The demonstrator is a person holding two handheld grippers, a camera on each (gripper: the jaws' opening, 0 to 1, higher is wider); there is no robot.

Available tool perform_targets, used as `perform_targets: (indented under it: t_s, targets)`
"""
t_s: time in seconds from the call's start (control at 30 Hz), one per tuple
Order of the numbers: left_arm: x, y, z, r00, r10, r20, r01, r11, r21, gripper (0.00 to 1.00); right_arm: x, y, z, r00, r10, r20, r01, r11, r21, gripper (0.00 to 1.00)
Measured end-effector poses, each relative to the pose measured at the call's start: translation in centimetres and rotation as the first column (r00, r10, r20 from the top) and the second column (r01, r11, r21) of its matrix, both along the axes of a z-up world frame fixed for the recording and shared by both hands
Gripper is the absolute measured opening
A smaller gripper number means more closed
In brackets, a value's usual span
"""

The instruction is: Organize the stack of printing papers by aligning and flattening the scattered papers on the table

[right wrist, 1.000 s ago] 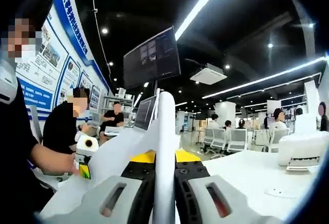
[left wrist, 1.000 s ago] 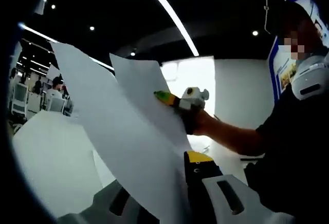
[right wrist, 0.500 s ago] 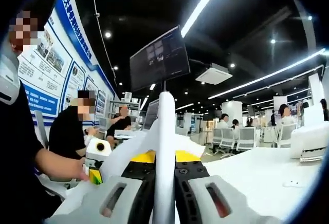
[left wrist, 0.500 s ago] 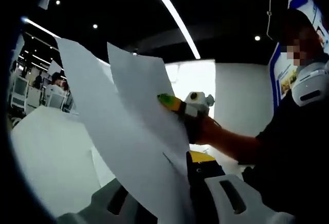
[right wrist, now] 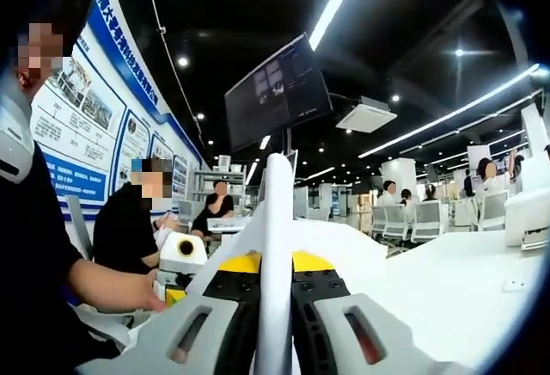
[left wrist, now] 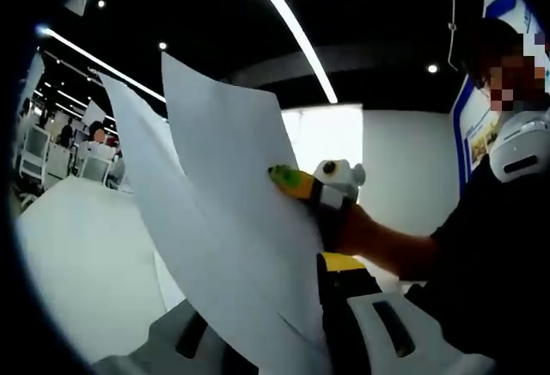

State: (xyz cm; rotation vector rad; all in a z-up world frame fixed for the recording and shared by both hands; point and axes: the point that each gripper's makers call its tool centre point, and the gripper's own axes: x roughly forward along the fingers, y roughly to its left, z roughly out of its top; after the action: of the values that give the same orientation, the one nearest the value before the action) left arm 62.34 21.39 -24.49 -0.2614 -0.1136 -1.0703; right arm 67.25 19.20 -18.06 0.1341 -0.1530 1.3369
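Observation:
A stack of white printing papers stands lifted off the table, its sheets fanned slightly apart at the top. My left gripper is shut on the stack's lower edge. My right gripper, with a yellow-green tip, comes in from the right and grips the stack's side edge. In the right gripper view the papers stand edge-on as a thin white strip between the jaws of my right gripper, which is shut on them. The left gripper shows at lower left, in the person's hand.
A white table lies below the papers and stretches away to the right. The person holding the grippers stands close. Seated people, chairs and a hanging monitor are farther off.
The two fanned sheets have come closer together and overlap more. In the right gripper view the left gripper has drawn nearer. Both cameras have tilted slightly.

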Motion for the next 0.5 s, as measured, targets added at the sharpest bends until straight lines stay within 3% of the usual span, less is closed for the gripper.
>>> perform_targets:
  t_s: [0.13, 0.5]
  targets:
    - [-0.01, 0.07, 0.09, 1.000, 0.001, 0.000, -0.001, 1.000, -0.008, 0.26, 0.16, 0.03, 0.15, 1.000, -0.006, -0.021, 0.006, 1.000, 0.019, 0.05]
    - [0.04, 0.07, -0.03, 1.000, 0.006, -0.002, -0.006, 1.000, -0.001, 0.27, -0.69, 0.83, 0.77, 1.000, 0.012, -0.006, -0.012, 1.000, 0.027, 0.05]
